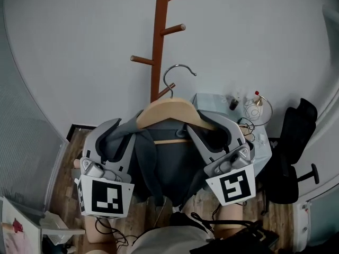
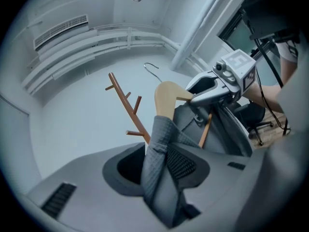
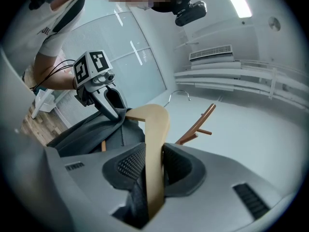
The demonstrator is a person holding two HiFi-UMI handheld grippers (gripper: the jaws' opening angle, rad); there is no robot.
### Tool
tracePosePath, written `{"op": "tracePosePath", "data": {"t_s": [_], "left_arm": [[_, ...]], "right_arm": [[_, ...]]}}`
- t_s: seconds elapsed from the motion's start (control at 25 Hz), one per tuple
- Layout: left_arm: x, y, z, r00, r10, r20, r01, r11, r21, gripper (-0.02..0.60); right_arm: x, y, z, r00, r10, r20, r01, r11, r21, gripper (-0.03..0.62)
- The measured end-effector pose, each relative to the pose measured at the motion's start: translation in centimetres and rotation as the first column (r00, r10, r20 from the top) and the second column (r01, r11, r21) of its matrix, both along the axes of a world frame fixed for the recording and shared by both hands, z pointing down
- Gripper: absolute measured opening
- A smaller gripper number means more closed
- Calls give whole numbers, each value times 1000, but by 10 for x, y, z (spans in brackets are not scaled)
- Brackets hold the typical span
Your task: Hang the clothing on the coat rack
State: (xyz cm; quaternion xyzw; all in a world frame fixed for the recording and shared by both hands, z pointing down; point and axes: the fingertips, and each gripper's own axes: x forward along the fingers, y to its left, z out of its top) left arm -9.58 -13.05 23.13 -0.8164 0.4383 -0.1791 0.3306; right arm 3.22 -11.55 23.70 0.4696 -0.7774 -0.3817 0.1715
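Head view: the only thing that carries anything is a small glass-topped surface (image 1: 209, 102) at the foot of the wall, right of the coat rack (image 1: 159, 41). On it stand a small dark object (image 1: 233, 103) and a red-capped item (image 1: 257, 95) beside a wire ring; both are too small for me to identify. A pale bin-like thing (image 1: 53, 224) sits low on the left, and I cannot make out its contents.

The clothing (image 1: 164, 168), dark grey, hangs on a wooden hanger (image 1: 172, 110) held up in the air in front of the rack post. The metal hook (image 1: 179, 70) shows just right of the post, on no peg. It is below the middle right-hand peg (image 1: 174, 29) and right of the low left-hand peg (image 1: 142, 60).

Left gripper view: the left hand-held gripper (image 2: 161, 166) has its jaws closed on a fold of the quilted grey fabric at one shoulder of the hanger.

Right gripper view: the right hand-held gripper (image 3: 153, 168) is clamped on the bare wooden arm of the hanger, with some grey cloth caught in with it.

Surroundings: a black office chair (image 1: 296, 152) stands right of the surface, and black cables lie on the wood floor (image 1: 69, 163) near me. Nothing sits between hook and rack except the post's own pegs.
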Motion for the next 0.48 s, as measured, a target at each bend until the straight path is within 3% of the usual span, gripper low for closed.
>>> {"op": "tracePosePath", "data": {"t_s": [0.2,0.48], "left_arm": [[34,-50,-14,997,-77,-3,77,997,-18,149],[55,-79,-27,987,-162,-17,162,987,14,149]], "right_arm": [[36,-58,-18,998,-67,-4,67,998,5,123],[56,-100,-31,985,-169,-14,169,985,11,123]]}}
